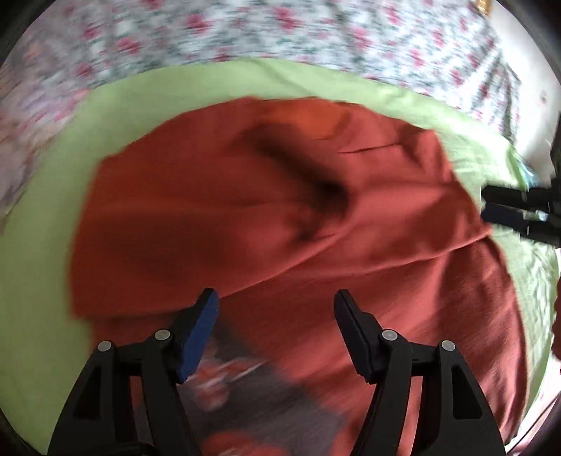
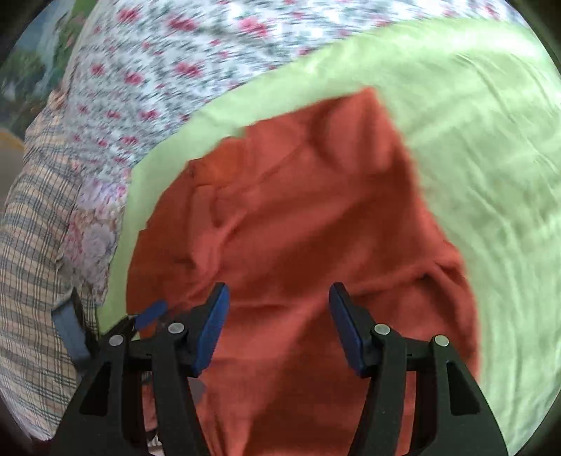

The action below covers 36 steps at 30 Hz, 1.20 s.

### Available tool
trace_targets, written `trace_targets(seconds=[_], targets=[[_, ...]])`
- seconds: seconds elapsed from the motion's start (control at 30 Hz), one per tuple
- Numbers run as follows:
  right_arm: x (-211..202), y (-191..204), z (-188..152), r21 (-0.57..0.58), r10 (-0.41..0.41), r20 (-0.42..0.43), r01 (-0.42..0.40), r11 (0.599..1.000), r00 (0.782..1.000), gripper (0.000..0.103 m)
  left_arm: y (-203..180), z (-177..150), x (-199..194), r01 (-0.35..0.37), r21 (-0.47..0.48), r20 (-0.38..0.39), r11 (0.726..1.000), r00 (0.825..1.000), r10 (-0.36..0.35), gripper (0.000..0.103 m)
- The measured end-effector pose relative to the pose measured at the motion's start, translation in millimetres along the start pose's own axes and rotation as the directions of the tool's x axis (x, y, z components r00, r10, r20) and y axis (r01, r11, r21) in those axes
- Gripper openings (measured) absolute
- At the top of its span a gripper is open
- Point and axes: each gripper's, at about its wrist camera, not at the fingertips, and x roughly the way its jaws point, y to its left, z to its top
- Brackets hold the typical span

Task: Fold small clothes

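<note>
Here, the left gripper hangs over a red shirt, its two fingers spread wide with nothing between them. The shirt lies rumpled on a light green cloth, and a flowery sheet lies past that. Further right, the right gripper is also spread wide and grasps nothing. It hangs over the same shirt. Both pictures are blurry.

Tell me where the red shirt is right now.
The red shirt lies rumpled on the green sheet, filling the middle of both wrist views, under both open tools.
</note>
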Motion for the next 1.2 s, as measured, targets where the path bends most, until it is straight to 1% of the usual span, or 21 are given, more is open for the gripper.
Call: trace_targets(seconds=[0.1, 0.13, 0.23, 0.33, 0.47, 0.53, 0.57, 0.6, 0.63, 0.67, 0.7, 0.77, 0.83, 0.9, 0.93, 1.0, 1.03, 1.07, 1.1, 1.13, 1.2], targets=[[24.7, 27.3, 20.8, -0.068, 0.028, -0.011, -0.028, 0.997, 1.000, 0.060, 41.8, -12.4, -10.2, -0.083, -0.072, -0.006, 0.994, 0.997, 0.083, 0.069], [35.4, 35.9, 29.1, -0.087, 0.039, -0.016, -0.040, 0.995, 0.999, 0.060, 58.2, -16.0, -11.2, -0.117, -0.101, -0.015, 0.988, 0.993, 0.117, 0.069], [65.2, 50.9, 50.5, -0.104, 0.070, -0.041, -0.074, 0.992, 0.997, 0.060, 94.7, -22.9, -9.6, -0.186, -0.170, -0.048, 0.968, 0.982, 0.181, 0.069], [97.8, 62.6, 69.2, -0.120, 0.084, -0.078, -0.093, 0.988, 0.993, 0.060, 123.8, -25.4, -4.5, -0.236, -0.224, -0.067, 0.945, 0.972, 0.227, 0.069], [134.7, 75.6, 81.7, -0.153, 0.073, -0.129, -0.093, 0.984, 0.989, 0.057, 140.7, -20.9, 3.2, -0.246, -0.264, -0.076, 0.933, 0.969, 0.234, 0.069], [149.0, 79.2, 83.0, -0.167, 0.064, -0.160, -0.091, 0.982, 0.985, 0.050, 144.5, -17.9, 7.4, -0.242, -0.278, -0.080, 0.930, 0.970, 0.228, 0.069], [154.8, 81.1, 83.4, -0.177, 0.057, -0.170, -0.087, 0.980, 0.984, 0.042, 144.7, -16.7, 8.9, -0.240, -0.280, -0.080, 0.929, 0.971, 0.227, 0.069], [159.5, 82.6, 83.2, -0.187, 0.055, -0.182, -0.090, 0.978, 0.982, 0.028, 144.4, -15.3, 10.8, -0.241, -0.279, -0.083, 0.930, 0.971, 0.226, 0.069], [161.5, 83.7, 82.7, -0.195, 0.062, -0.189, -0.099, 0.976, 0.980, 0.021, 143.7, -14.0, 12.3, -0.241, -0.276, -0.085, 0.931, 0.970, 0.226, 0.069], [159.6, 84.8, 82.2, -0.202, 0.071, -0.187, -0.109, 0.973, 0.980, 0.008, 140.6, -13.4, 13.5, -0.240, -0.273, -0.085, 0.932, 0.971, 0.225, 0.069], [156.4, 84.4, 82.8, -0.207, 0.079, -0.180, -0.116, 0.971, 0.980, 0.007, 139.7, -12.2, 14.7, -0.240, -0.269, -0.085, 0.933, 0.971, 0.225, 0.069], [139.3, 84.6, 84.7, -0.212, 0.106, -0.137, -0.133, 0.968, 0.985, 0.006, 137.3, -6.2, 21.0, -0.241, -0.263, -0.088, 0.934, 0.970, 0.226, 0.069], [119.6, 80.8, 89.0, -0.193, 0.125, -0.089, -0.140, 0.971, 0.988, 0.006, 136.4, -3.5, 22.5, -0.244, -0.263, -0.088, 0.933, 0.969, 0.229, 0.069], [90.0, 67.1, 92.8, -0.139, 0.144, -0.015, -0.145, 0.980, 0.989, 0.006, 135.2, -1.2, 22.4, -0.253, -0.261, -0.086, 0.932, 0.967, 0.239, 0.069], [70.2, 56.2, 93.2, -0.102, 0.154, 0.038, -0.149, 0.984, 0.987, 0.006, 134.5, -1.2, 22.4, -0.261, -0.259, -0.087, 0.930, 0.965, 0.247, 0.069], [30.0, 31.9, 88.8, -0.039, 0.157, 0.154, -0.153, 0.988, 0.976, 0.006, 135.1, 0.6, 25.1, -0.266, -0.265, -0.095, 0.927, 0.964, 0.249, 0.069], [9.9, 13.9, 81.3, -0.003, 0.143, 0.210, -0.146, 0.989, 0.967, 0.006, 135.2, 0.5, 26.1, -0.265, -0.270, -0.098, 0.925, 0.964, 0.248, 0.069], [3.0, 4.9, 76.5, 0.018, 0.121, 0.227, -0.128, 0.992, 0.966, 0.006, 135.4, -0.9, 26.6, -0.264, -0.277, -0.100, 0.924, 0.964, 0.246, 0.069], [-2.4, -7.8, 70.0, 0.040, 0.075, 0.234, -0.087, 0.995, 0.969, 0.006, 135.5, -1.2, 27.9, -0.263, -0.283, -0.103, 0.922, 0.965, 0.243, 0.069], [-1.9, -21.6, 62.5, 0.061, 0.035, 0.219, -0.049, 0.997, 0.975, 0.006, 135.5, -1.3, 28.5, -0.263, -0.288, -0.105, 0.921, 0.964, 0.243, 0.069], [9.3, -46.5, 47.5, 0.117, 0.012, 0.156, -0.031, 0.993, 0.988, 0.006, 136.0, -1.2, 28.7, -0.262, -0.301, -0.108, 0.917, 0.965, 0.240, 0.068]])
